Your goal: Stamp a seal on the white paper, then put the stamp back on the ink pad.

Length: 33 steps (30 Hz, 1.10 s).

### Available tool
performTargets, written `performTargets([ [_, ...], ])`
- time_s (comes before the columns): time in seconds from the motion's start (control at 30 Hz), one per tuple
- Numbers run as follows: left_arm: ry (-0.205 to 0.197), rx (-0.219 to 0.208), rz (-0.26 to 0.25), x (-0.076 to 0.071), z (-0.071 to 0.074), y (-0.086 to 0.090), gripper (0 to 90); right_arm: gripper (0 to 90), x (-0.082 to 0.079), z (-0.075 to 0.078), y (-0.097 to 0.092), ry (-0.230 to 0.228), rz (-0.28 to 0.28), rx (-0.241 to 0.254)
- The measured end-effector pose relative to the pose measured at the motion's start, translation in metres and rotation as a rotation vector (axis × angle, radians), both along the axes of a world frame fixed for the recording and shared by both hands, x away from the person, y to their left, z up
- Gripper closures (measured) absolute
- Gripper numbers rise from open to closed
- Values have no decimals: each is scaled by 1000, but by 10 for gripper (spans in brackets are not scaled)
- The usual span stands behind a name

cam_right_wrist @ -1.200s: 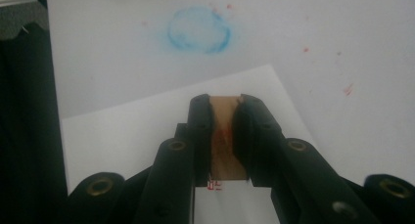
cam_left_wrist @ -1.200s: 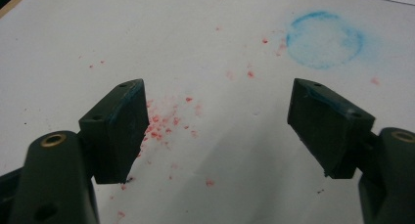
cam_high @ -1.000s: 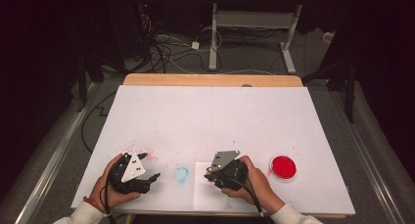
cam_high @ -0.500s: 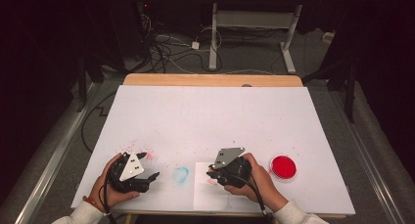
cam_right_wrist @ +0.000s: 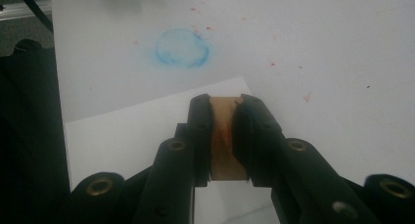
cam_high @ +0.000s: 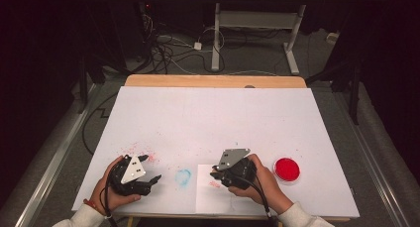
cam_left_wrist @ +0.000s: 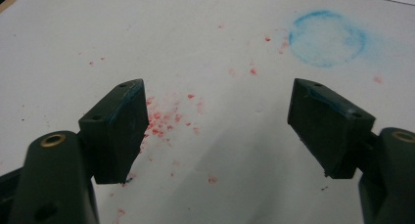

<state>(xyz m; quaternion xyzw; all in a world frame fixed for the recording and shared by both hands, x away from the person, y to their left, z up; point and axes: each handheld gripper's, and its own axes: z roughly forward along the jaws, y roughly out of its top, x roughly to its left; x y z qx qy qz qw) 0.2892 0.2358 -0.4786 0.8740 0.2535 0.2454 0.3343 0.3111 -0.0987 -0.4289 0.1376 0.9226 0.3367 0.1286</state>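
My right gripper [cam_high: 216,174] [cam_right_wrist: 226,106] is shut on a small tan wooden block [cam_right_wrist: 224,136] with a red smear on its face, and holds it over the top edge of a white paper sheet [cam_high: 220,202] [cam_right_wrist: 127,131]. A faint red mark [cam_high: 214,184] lies on that sheet just under the jaws. A round red dish [cam_high: 287,169] sits to the right of the hand. My left gripper [cam_high: 154,180] [cam_left_wrist: 218,121] rests open near the table's front left, jaws wide apart and empty, above scattered red specks [cam_left_wrist: 161,121].
A blue ring stain [cam_high: 183,177] [cam_left_wrist: 327,37] [cam_right_wrist: 182,49] marks the white table cover [cam_high: 218,118] between the two grippers. A wooden strip [cam_high: 213,81] runs along the far edge. Beyond it are cables and a desk frame on the floor.
The right hand has shifted slightly to the right with the block still gripped. The left gripper has stayed put.
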Motion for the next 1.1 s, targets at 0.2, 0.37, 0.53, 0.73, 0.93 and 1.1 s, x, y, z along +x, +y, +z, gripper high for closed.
performTargets([
  [0.2, 0, -2, 4, -1, 0, 0, 223, 764, -1, 4, -1, -6, -5, 4],
  [0.37, 3, 0, 7, 0, 0, 0, 223, 764, 0, 6, -3, -10, -9, 12],
  [0.53, 1, 6, 3, -1, 0, -1, 223, 765, 0, 9, -7, -20, -13, 15],
  [0.73, -2, 14, -1, -1, 0, -2, 223, 764, -1, 14, -14, -34, -23, 15],
  [0.93, -5, 22, -7, -2, 0, -3, 223, 764, -1, 18, -22, -46, -42, 21],
  [1.1, -7, 19, -7, -2, 0, -2, 223, 764, -1, 20, -27, -53, -51, 18],
])
